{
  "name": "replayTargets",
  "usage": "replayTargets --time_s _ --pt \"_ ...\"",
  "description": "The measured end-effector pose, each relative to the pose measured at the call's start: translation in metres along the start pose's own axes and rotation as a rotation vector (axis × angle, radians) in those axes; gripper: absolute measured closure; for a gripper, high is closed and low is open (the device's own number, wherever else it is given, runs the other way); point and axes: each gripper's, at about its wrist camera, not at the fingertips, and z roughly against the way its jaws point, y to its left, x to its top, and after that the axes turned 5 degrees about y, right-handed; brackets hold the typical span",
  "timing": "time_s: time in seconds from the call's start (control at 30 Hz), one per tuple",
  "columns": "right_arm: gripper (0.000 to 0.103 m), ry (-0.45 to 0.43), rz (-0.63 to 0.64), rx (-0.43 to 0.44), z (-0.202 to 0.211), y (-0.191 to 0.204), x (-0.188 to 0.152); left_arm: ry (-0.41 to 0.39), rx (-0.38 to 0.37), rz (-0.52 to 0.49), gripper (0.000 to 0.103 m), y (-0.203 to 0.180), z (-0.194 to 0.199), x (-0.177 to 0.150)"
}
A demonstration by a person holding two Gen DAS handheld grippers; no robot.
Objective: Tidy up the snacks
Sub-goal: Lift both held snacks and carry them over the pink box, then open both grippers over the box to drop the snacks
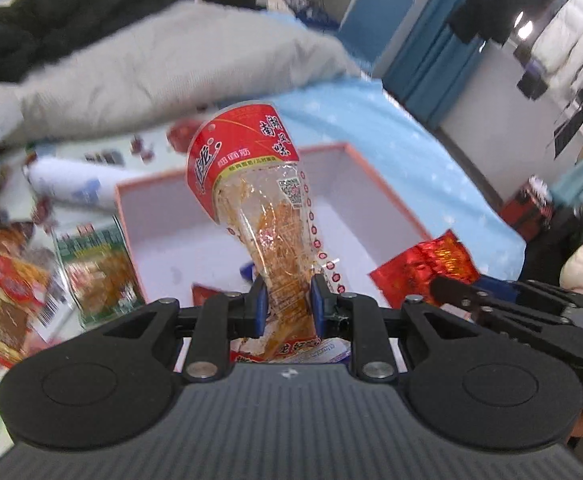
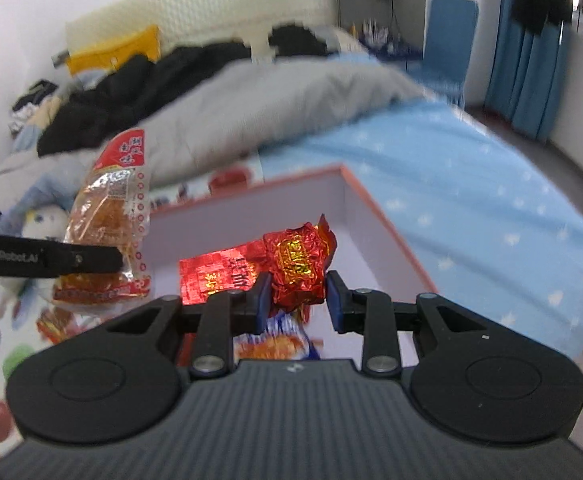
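Above the centre of each wrist view, the left gripper [image 1: 288, 300] clamps the lower end of a clear spicy-strip packet [image 1: 259, 200], and the right gripper [image 2: 298, 296] pinches a crumpled red foil snack [image 2: 299, 264]. Both hang over the open pink-edged box [image 1: 227, 172] on the bed. The tall packet could swing or slip from its narrow hold and land outside the box rim.

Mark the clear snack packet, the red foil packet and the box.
clear snack packet [image 1: 267, 216], left wrist view, transparent middle
red foil packet [image 2: 297, 266], right wrist view, crumpled front
box [image 2: 387, 220], right wrist view, right rim
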Motion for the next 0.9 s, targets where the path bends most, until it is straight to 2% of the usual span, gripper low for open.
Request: replayTargets --time_s 0.2,0.47,0.5,0.53,0.6,0.7,0.77,0.9 --pt "0.071 0.097 -0.017 0.019 -0.039 -0.003 -0.018 0.084 0.019 -0.003 0.077 0.003 -0.039 -0.010" --pt "0.070 0.125 -0.045 0.033 -0.055 -0.004 -0.029 0.115 0.037 -0.007 0.076 0.007 -0.050 -0.011" --pt "0.070 0.127 -0.042 0.030 -0.055 -0.004 -0.030 0.118 0.040 0.000 0.070 0.007 -0.049 -0.010" --pt "0.070 0.128 -0.040 0.029 -0.054 -0.004 -0.030 0.121 0.043 0.011 0.058 0.009 -0.049 -0.010" --pt "0.070 0.126 -0.044 0.039 -0.053 -0.003 -0.028 0.108 0.048 0.037 0.048 0.013 -0.046 -0.009" --pt "0.068 0.113 -0.055 0.048 -0.047 -0.004 -0.025 0.092 0.040 0.038 0.047 0.013 -0.037 -0.007" --pt "0.057 0.097 -0.059 0.049 -0.042 -0.003 -0.023 0.076 0.043 0.030 0.047 0.013 -0.029 -0.005" --pt "0.056 0.059 -0.057 0.058 -0.028 0.002 -0.016 0.026 0.036 0.022 0.047 0.012 -0.005 -0.001"
